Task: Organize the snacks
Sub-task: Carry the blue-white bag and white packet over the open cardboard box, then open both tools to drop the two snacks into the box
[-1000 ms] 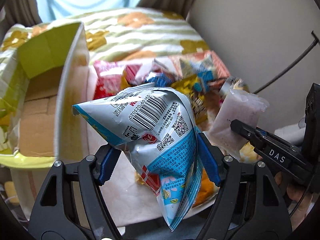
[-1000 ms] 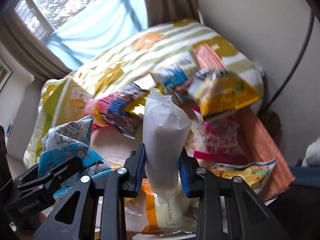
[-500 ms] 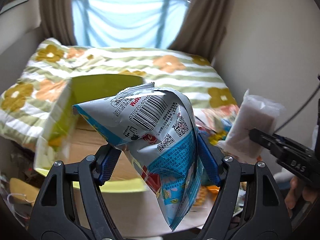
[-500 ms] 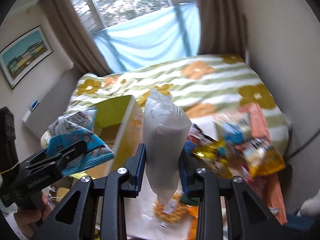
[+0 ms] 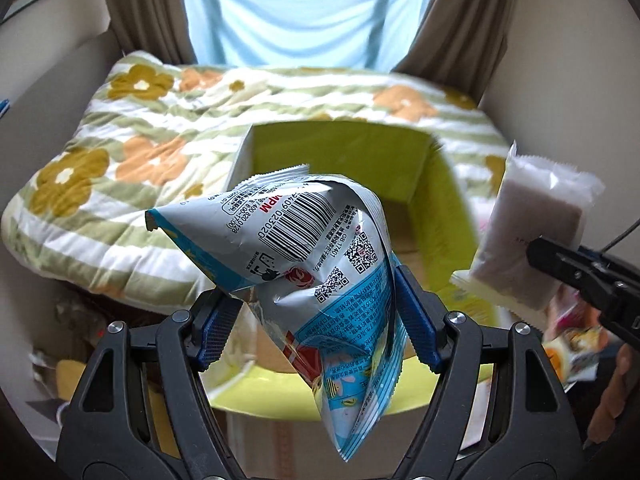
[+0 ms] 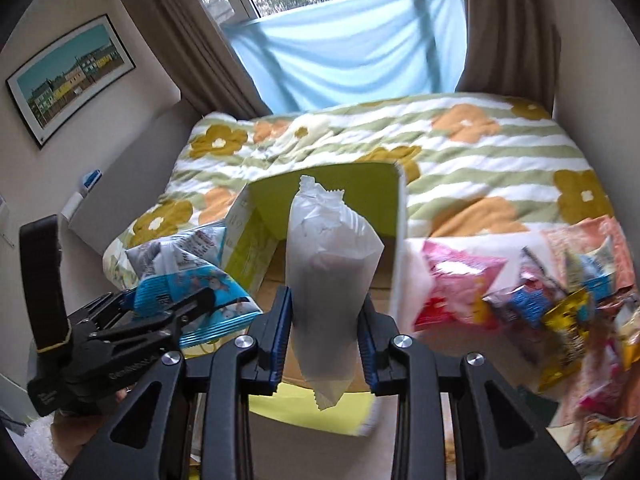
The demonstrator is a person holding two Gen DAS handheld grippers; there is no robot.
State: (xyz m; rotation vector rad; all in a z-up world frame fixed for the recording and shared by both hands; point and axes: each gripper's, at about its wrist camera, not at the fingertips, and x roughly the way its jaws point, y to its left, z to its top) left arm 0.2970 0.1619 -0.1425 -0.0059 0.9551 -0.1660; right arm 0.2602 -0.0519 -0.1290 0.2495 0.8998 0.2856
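A quilt point(image 6: 480, 152) with green stripes and orange and yellow flowers fills the middle. Behind it hang brown curtains point(image 6: 180, 40) and a light blue cloth point(image 6: 352, 48). A framed picture point(image 6: 72, 76) is at upper left.

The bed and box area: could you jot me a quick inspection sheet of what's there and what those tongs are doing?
Surface: flowered quilt on a bed.
Job's things: open cardboard box, green inside; blue-and-silver snack bag; white packet.
Clutter: heap of snack bags to the right of the box.
Tongs: left tongs shut on the snack bag; right tongs shut on the white packet; both over the box.
Cables: thin dark cable at right edge.
Surroundings: curtains, window, framed picture.
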